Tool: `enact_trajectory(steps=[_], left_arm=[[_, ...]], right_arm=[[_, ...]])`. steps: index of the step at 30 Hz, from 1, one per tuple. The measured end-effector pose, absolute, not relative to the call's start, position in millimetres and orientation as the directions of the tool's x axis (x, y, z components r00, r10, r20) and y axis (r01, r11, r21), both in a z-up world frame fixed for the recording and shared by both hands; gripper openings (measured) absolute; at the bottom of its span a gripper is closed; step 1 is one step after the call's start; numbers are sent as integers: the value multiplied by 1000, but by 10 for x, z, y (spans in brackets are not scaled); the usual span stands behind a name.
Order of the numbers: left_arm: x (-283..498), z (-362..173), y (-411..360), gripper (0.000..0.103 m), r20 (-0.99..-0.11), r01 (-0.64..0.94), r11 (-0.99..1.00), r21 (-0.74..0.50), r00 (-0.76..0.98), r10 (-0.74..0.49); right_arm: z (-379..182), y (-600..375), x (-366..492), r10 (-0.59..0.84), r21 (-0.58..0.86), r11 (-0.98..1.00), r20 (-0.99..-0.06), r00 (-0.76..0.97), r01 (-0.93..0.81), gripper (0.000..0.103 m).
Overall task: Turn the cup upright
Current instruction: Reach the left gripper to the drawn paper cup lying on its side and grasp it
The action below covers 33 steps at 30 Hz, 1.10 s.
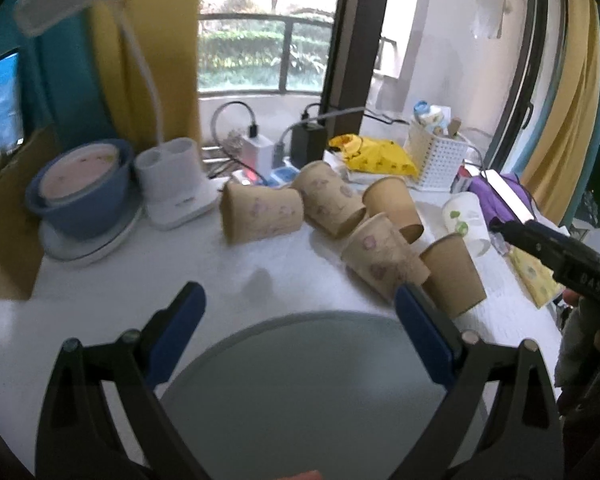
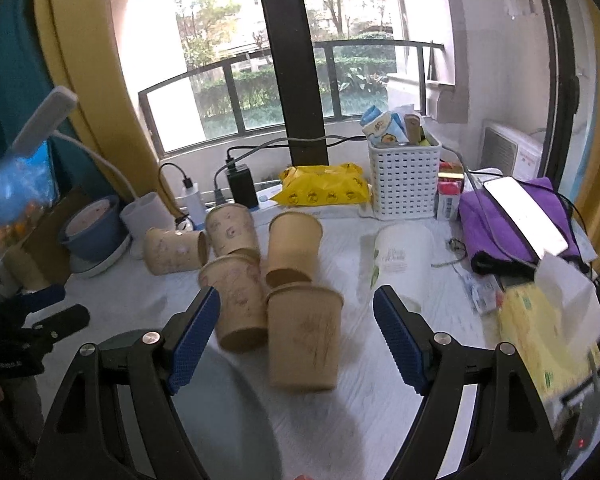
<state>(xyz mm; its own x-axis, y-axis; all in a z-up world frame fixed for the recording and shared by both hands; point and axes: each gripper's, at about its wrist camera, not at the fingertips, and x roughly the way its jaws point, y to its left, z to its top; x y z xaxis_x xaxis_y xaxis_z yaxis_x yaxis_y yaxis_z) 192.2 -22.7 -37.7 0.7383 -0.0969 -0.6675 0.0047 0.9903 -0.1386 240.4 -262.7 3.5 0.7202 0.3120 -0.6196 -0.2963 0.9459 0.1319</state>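
Meanwhile, the right gripper (image 2: 296,336) is hovering with jaws spread wide and empty, framing the nearest brown cup (image 2: 303,336) lying on the white desk (image 2: 380,408) at its 12 o'clock, long axis running roughly toward the camera, seemingly base-first (blur is hiding which end is open). The left gripper (image 1: 300,308), also open and empty, is sitting farther off, the cup at its 2 o'clock.

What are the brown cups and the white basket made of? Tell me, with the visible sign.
Brown cups: apparently kraft paper, matte, with rolled rims and faint printed patterns on some. White basket: probably moulded plastic, smooth, its walls a regular grid of small holes.
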Motion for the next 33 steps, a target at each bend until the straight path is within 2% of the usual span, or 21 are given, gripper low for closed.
enact_trajectory(steps=[9,14,19,21,31,33], left_arm=[[2704,-431,-494,96,-705,26,991,-132,700,-113],[3116,-543,-587,96,-738,23,984,-178,658,-149],[3429,-671,-561,87,-772,-17,970,-242,609,-182],[3549,-744,-537,80,-791,-41,969,-243,586,-174],[3918,-810,-650,71,-826,-39,972,-233,536,-176],[3945,-836,-681,63,-839,-40,973,-228,515,-176]], right_arm=[[-120,-2675,2924,303,150,951,-637,709,-272,82],[-216,-2716,3176,293,171,956,-636,714,-240,82],[-307,-2771,3338,288,188,958,-661,693,-218,82],[-336,-2770,3404,286,183,958,-670,685,-221,82],[-399,-2821,3519,301,199,954,-665,684,-226,82],[-394,-2841,3512,308,210,951,-660,685,-226,82]])
